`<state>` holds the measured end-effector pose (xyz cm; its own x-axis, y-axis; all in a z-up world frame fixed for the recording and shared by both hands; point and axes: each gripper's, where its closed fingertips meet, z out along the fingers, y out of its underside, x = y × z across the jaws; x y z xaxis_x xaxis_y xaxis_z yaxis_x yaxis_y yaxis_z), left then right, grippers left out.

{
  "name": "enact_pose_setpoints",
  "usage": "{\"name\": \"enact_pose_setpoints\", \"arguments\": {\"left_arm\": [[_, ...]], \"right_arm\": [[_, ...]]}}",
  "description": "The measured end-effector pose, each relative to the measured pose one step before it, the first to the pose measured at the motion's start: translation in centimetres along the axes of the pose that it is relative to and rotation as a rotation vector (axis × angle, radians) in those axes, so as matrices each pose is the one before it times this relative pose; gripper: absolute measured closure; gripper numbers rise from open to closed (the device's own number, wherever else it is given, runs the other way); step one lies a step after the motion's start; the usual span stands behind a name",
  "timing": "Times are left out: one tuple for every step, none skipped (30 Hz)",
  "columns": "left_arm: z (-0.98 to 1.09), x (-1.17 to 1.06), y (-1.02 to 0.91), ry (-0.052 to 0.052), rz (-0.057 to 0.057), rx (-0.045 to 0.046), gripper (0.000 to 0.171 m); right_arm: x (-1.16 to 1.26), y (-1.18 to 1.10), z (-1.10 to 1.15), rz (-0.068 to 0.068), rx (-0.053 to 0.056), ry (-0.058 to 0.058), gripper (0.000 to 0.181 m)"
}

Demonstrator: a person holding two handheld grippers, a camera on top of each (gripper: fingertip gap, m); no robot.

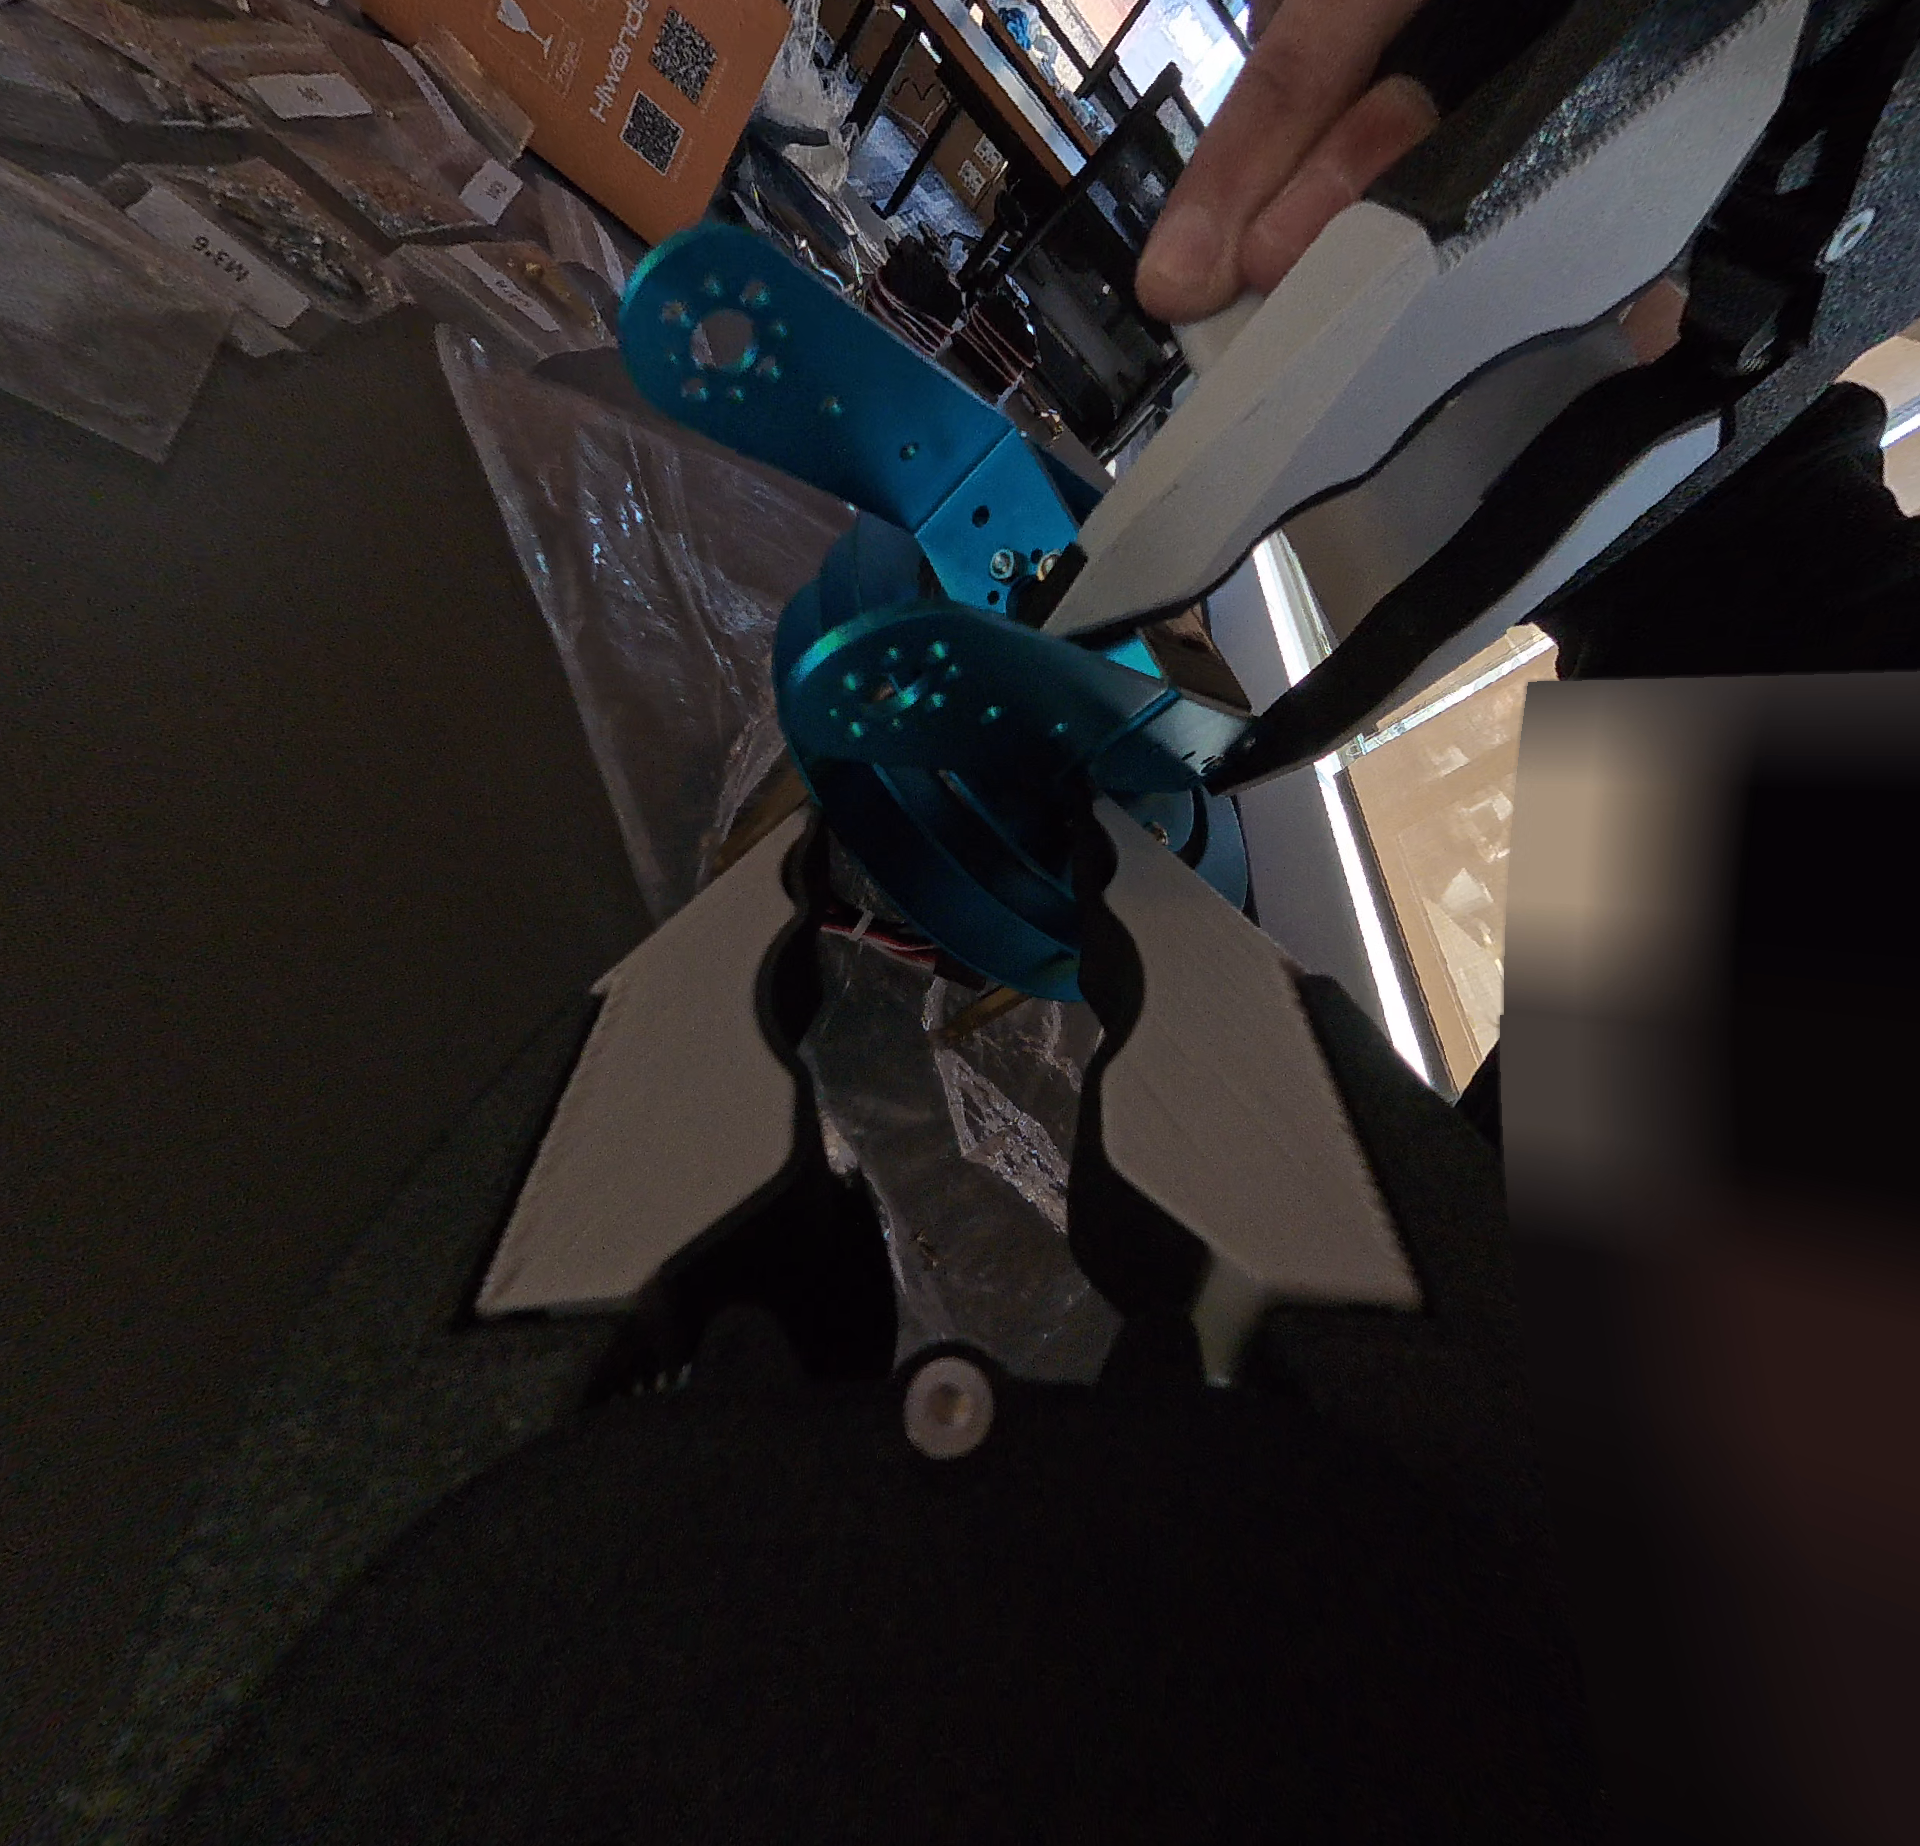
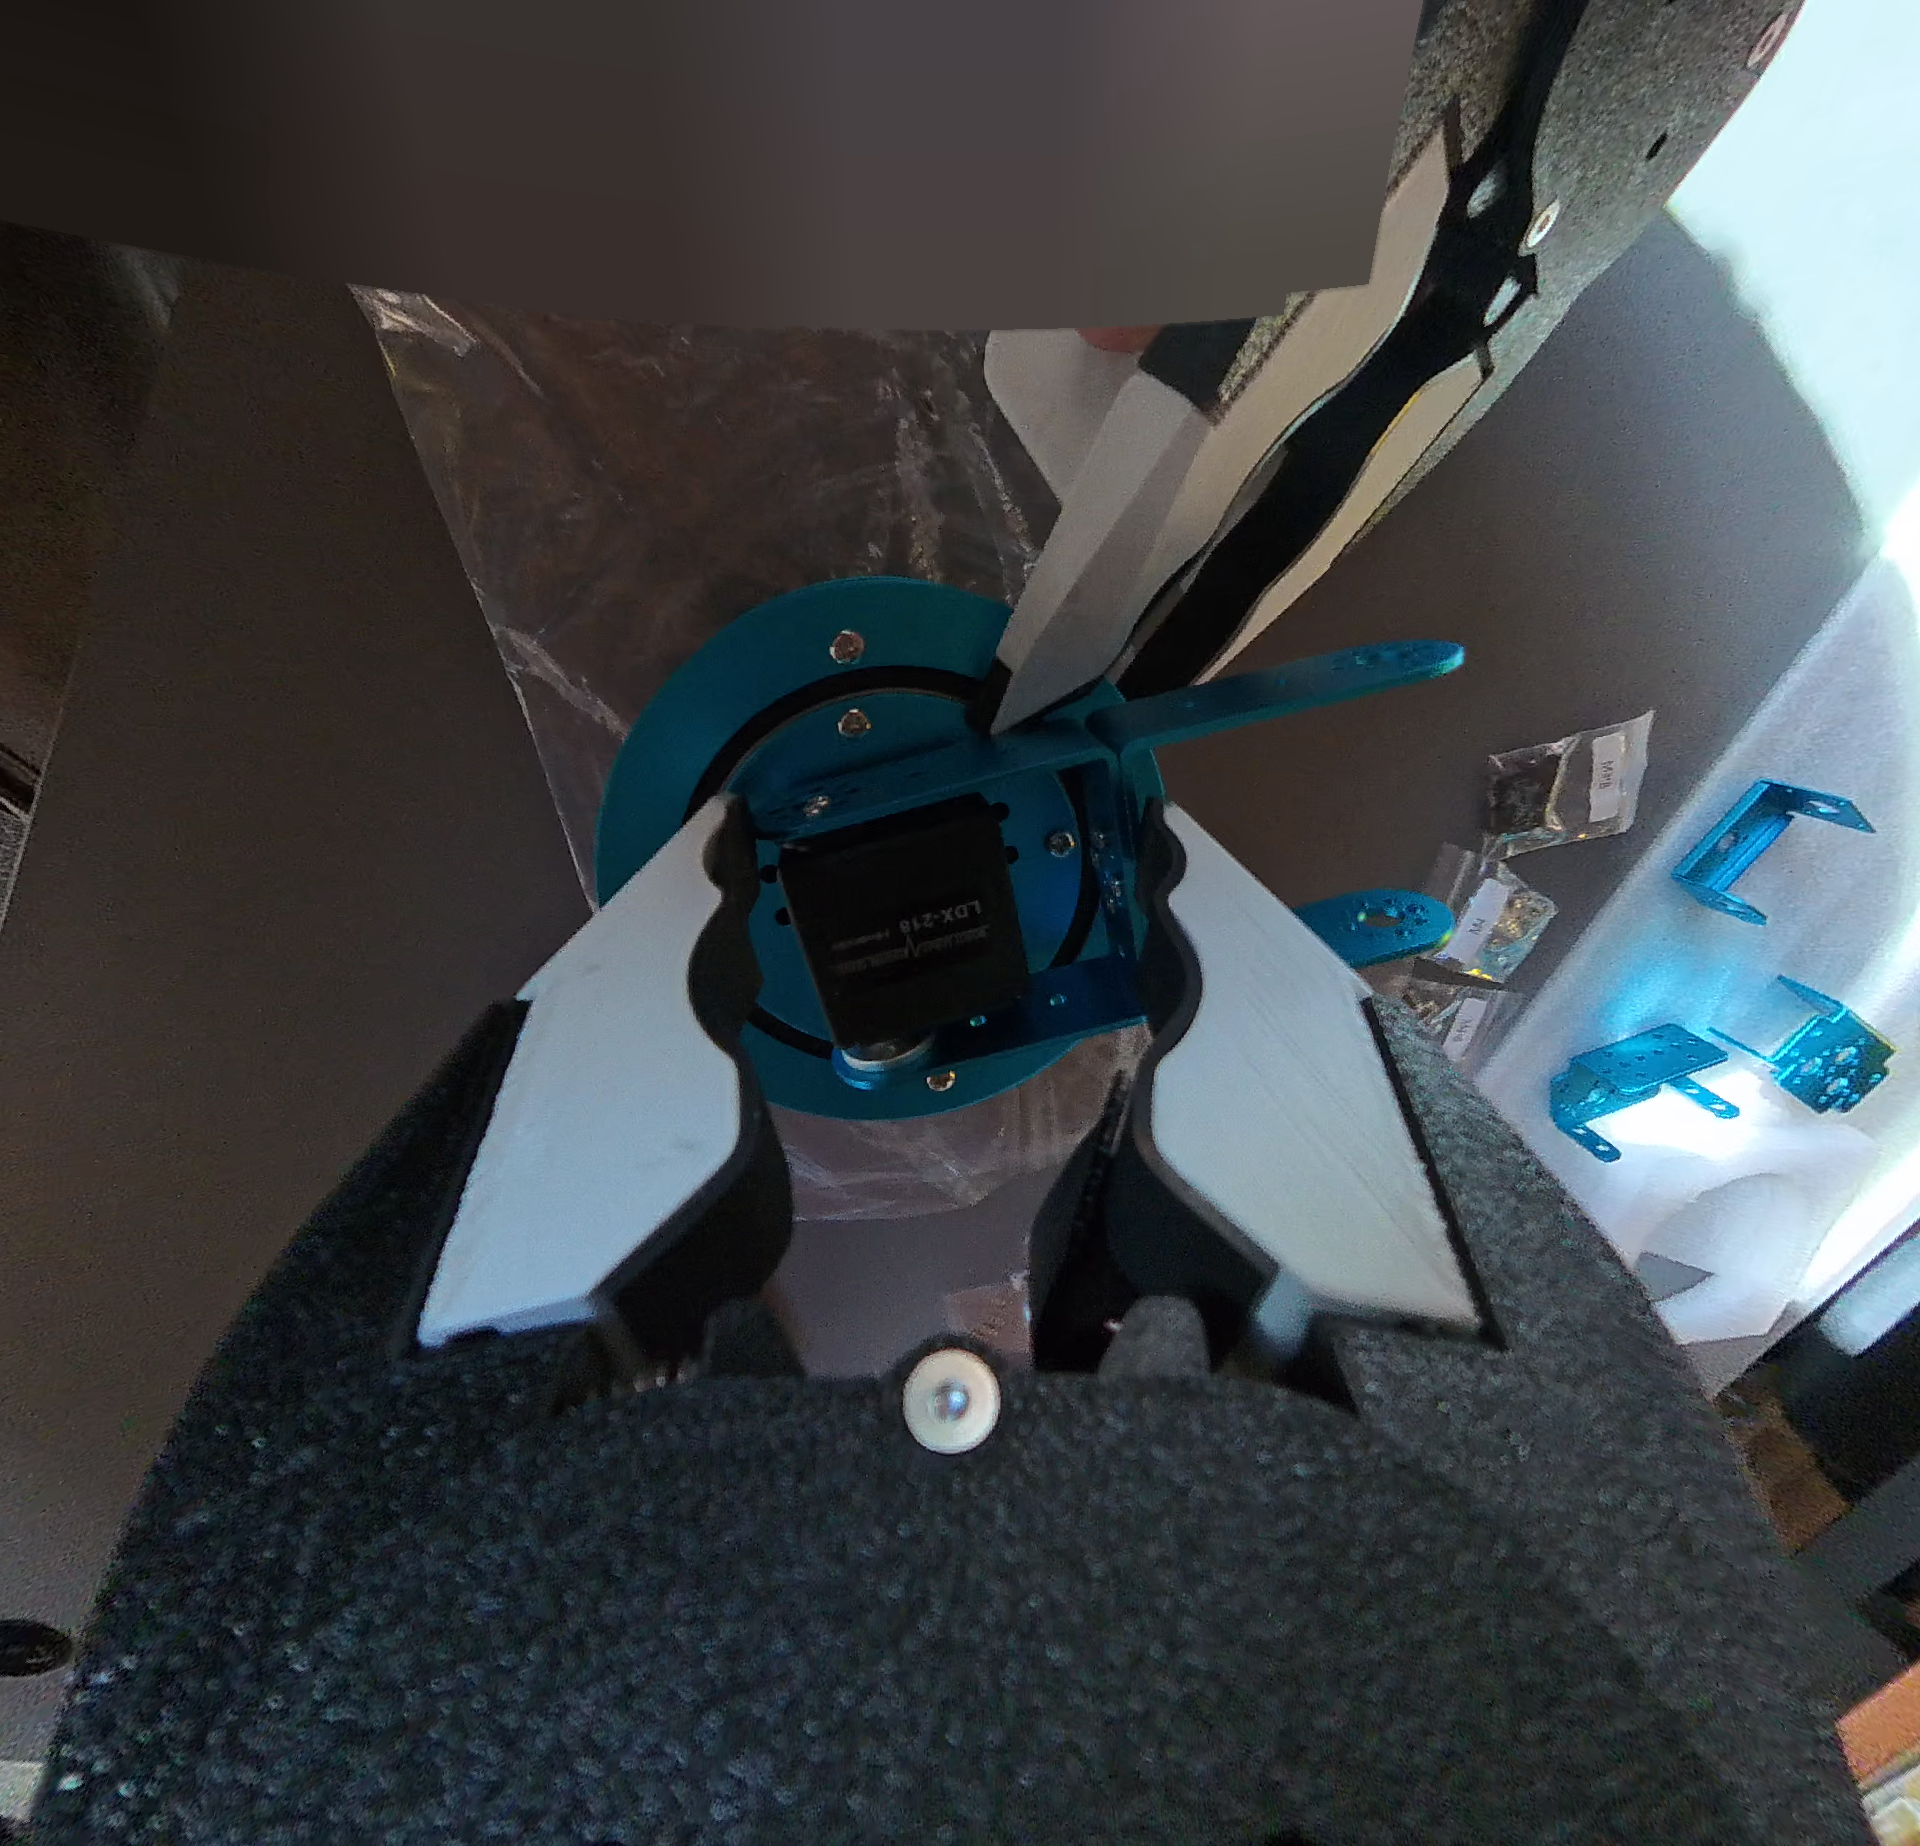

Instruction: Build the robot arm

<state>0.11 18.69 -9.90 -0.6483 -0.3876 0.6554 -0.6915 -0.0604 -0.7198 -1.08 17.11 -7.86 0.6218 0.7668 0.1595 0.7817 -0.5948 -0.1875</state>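
A blue round base (image 2: pixel 665 757) carries a black servo (image 2: pixel 914 934) inside a blue U-shaped bracket (image 2: pixel 1299 695). It sits over a clear plastic bag (image 2: pixel 623 466) on a dark table. My right gripper (image 2: pixel 940 830) comes from above and is shut across the bracket around the servo. My left gripper (image 1: pixel 940 861) is shut on the rim of the round base (image 1: pixel 935 892), seen edge-on. In the left wrist view the right gripper (image 1: pixel 1143 695) pinches the bracket (image 1: pixel 790 362) at its base. In the right wrist view the left gripper (image 2: pixel 1049 700) meets the base's far rim.
Several loose blue brackets (image 2: pixel 1714 851) lie on white foam at the right, with small bags of screws (image 2: pixel 1558 778) beside them. An orange cardboard box (image 1: pixel 582 61) and labelled parts bags (image 1: pixel 208 238) stand at the table's far side. A hand (image 1: pixel 1247 186) holds the right gripper. My two grippers' fingertips are within a few centimetres of each other.
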Motion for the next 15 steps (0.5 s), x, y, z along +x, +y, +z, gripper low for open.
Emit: {"name": "enact_pose_setpoints", "arguments": {"left_arm": [[-0.034, -0.023, -0.031, -0.0009, 0.0001, 0.00053, 0.125], [-0.061, -0.012, -0.003, 0.004, -0.0016, -0.00306, 0.125], [-0.046, 0.009, 0.01, 0.0058, -0.0054, -0.00589, 0.125], [0.028, -0.005, -0.028, 0.0021, -0.0032, -0.00295, 0.125], [0.021, 0.005, -0.013, 0.0041, 0.0002, -0.0035, 0.125], [0.001, -0.005, -0.019, 0.0082, -0.002, -0.00675, 0.125], [-0.016, -0.024, -0.01, 0.0114, -0.0048, -0.00902, 0.125], [-0.045, 0.019, 0.001, 0.0165, -0.0127, -0.00921, 0.124], [-0.067, 0.01, 0.007, 0.0136, -0.0096, -0.00876, 0.125], [-0.072, -0.026, -0.013, 0.0036, -0.0006, -0.00394, 0.124], [-0.088, 0.032, 0.044, -0.0004, 0.0021, -0.00558, 0.124], [-0.169, 0.162, 0.065, 0.0005, -0.0006, -0.00784, 0.122], [-0.27, 0.242, -0.114, 0.0002, 0.0051, 0.00643, 0.12], [-0.414, 0.498, -0.278, 0.0107, 0.0025, 0.01448, 0.119], [-0.557, 0.654, -0.363, 0.0126, 0.0, 0.02136, 0.118]], "right_arm": [[0.022, -0.007, 0.011, 0.0073, -0.0034, 0.0035, 0.108], [0.034, -0.081, 0.025, 0.016, 0.0042, 0.0097, 0.107], [0.006, -0.052, -0.011, 0.0227, 0.0155, 0.0086, 0.106], [0.038, 0.05, -0.048, 0.0383, 0.0084, 0.0037, 0.105], [-0.037, -0.029, -0.21, 0.0389, 0.0157, -0.0002, 0.104], [-0.144, -0.279, -0.591, 0.0349, 0.045, -0.0008, 0.093], [0.001, -0.295, -0.972, 0.0347, 0.0617, 0.0159, 0.089], [0.272, -0.128, -1.215, 0.0311, 0.0691, 0.0364, 0.091], [0.538, 0.234, -1.3, 0.0305, 0.0655, 0.053, 0.097], [0.428, 0.488, -1.227, 0.0386, 0.0669, 0.0406, 0.103], [0.22, 0.676, -0.994, 0.0529, 0.0653, 0.0207, 0.112], [-0.032, 0.855, -0.595, 0.0581, 0.0549, 0.0017, 0.114], [-0.222, 1.014, -0.163, 0.0482, 0.0377, -0.0119, 0.109], [0.022, 0.997, 0.094, 0.0326, 0.0322, 0.0066, 0.105], [-0.209, 0.833, 0.172, 0.0241, 0.0386, -0.0048, 0.105]]}}
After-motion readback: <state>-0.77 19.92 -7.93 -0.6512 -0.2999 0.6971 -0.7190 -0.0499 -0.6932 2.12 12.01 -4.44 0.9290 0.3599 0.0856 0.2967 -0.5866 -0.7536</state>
